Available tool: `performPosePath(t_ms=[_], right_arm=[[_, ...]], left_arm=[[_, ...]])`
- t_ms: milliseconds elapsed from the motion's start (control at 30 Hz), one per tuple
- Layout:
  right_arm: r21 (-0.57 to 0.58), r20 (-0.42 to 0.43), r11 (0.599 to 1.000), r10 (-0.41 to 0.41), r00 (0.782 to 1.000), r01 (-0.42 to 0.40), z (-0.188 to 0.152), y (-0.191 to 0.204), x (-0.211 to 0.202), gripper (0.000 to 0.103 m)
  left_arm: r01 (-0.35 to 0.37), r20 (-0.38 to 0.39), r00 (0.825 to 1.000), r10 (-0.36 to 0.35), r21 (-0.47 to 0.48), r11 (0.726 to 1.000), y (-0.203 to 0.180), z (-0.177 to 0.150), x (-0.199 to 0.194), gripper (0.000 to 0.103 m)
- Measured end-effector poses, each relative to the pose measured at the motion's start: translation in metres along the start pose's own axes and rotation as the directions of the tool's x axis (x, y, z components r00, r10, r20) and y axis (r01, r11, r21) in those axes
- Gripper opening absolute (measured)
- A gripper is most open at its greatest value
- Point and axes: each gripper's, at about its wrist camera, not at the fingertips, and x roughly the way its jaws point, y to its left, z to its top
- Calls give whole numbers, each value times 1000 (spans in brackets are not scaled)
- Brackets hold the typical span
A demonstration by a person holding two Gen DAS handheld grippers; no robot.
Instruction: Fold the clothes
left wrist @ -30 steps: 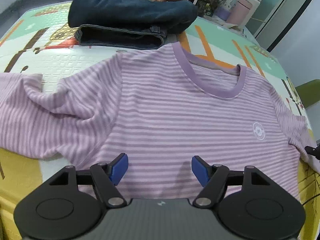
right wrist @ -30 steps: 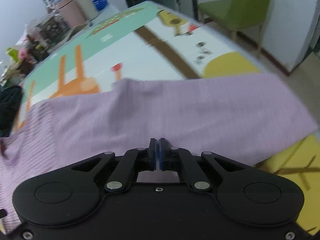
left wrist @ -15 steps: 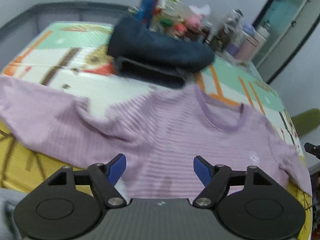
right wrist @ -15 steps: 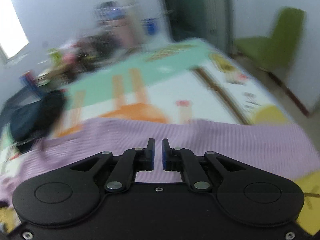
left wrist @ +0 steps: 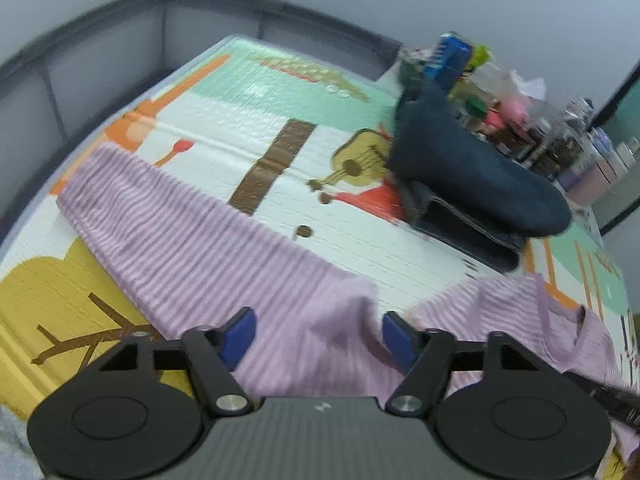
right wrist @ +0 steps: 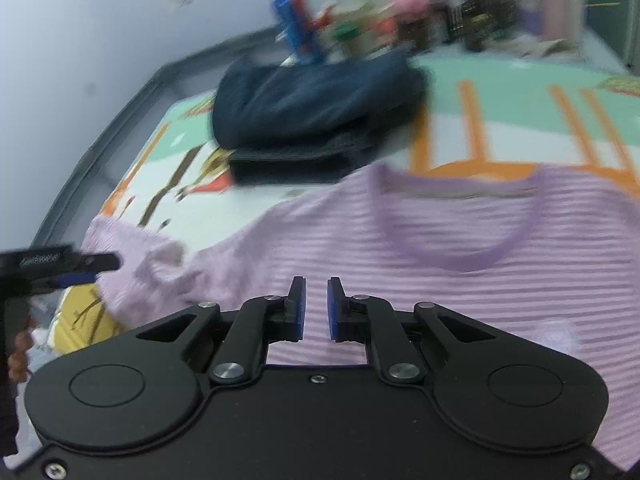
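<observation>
My left gripper (left wrist: 316, 334) hangs over the sleeve (left wrist: 192, 236) of the purple striped shirt (right wrist: 460, 256), jaws wide apart but closing in, fabric below them and nothing pinched. My right gripper (right wrist: 316, 308) sits above the shirt's chest just under the collar (right wrist: 460, 216), jaws a narrow gap and opening, empty. The shirt lies flat on the colourful play mat (left wrist: 280, 92), dark folded clothes (right wrist: 316, 120) stacked beyond it
</observation>
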Motion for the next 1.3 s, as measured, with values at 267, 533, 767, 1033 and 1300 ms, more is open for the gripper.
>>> performPosePath(t_ms=[267,533,767,1033,1300], right_arm=[[-8,-63,999,45,997,-46,2,49,69,10],[8,-108,1000,27,994,-26,2,54,105,7],[17,-86,1000,12,996,-10,6,44,103,5],[24,-80,1000,12,997,-10,6,43,102,6],[7,-76,999,38,996,-37,8,53,103,12]], left_arm=[[-24,-41,999,23,-25,999,13,9,36,34],[-100,-57,994,98,-43,994,17,17,51,12],[-259,-19,966,259,-79,963,33,18,47,12],[-335,-41,942,333,-151,930,60,10,36,20],[-342,-63,939,337,-230,911,81,-1,21,22]])
